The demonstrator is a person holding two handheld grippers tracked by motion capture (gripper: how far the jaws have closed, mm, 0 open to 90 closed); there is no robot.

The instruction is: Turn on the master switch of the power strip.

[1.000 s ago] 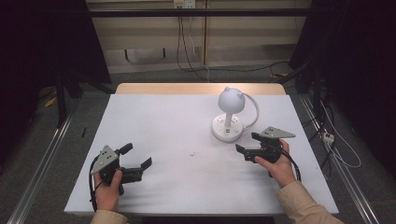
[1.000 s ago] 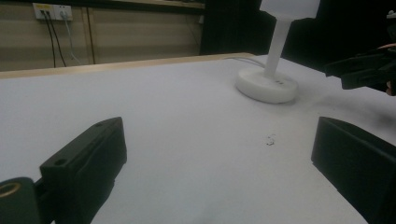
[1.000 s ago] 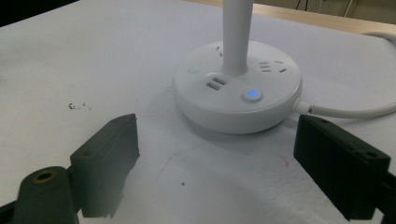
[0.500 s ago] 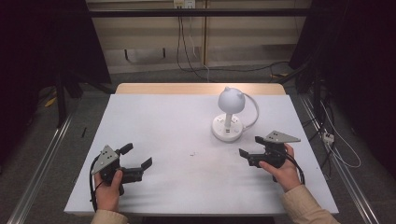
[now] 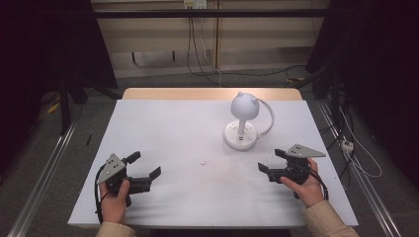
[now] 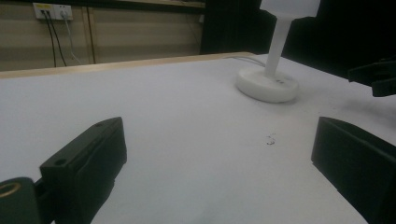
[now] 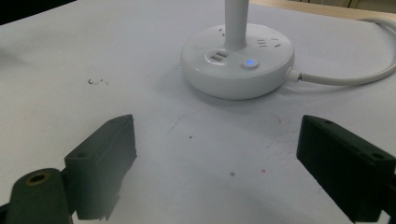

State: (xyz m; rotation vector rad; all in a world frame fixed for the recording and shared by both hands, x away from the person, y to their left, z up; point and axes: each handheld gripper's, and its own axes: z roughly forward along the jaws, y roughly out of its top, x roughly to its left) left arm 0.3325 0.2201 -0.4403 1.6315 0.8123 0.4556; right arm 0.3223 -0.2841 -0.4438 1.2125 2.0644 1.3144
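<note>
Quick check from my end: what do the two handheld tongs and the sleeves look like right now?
Both are black two-jaw tongs: the left tongs and right tongs each carry a grey three-cornered plate on top and trail a black cable. The jaws are blocky, with small screw holes. The person wears beige sleeves.

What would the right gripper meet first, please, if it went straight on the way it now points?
Probably the round white base of the white table lamp: in the right gripper view it lies ahead between the open jaws of the right gripper, with bare white tabletop before it.
</note>
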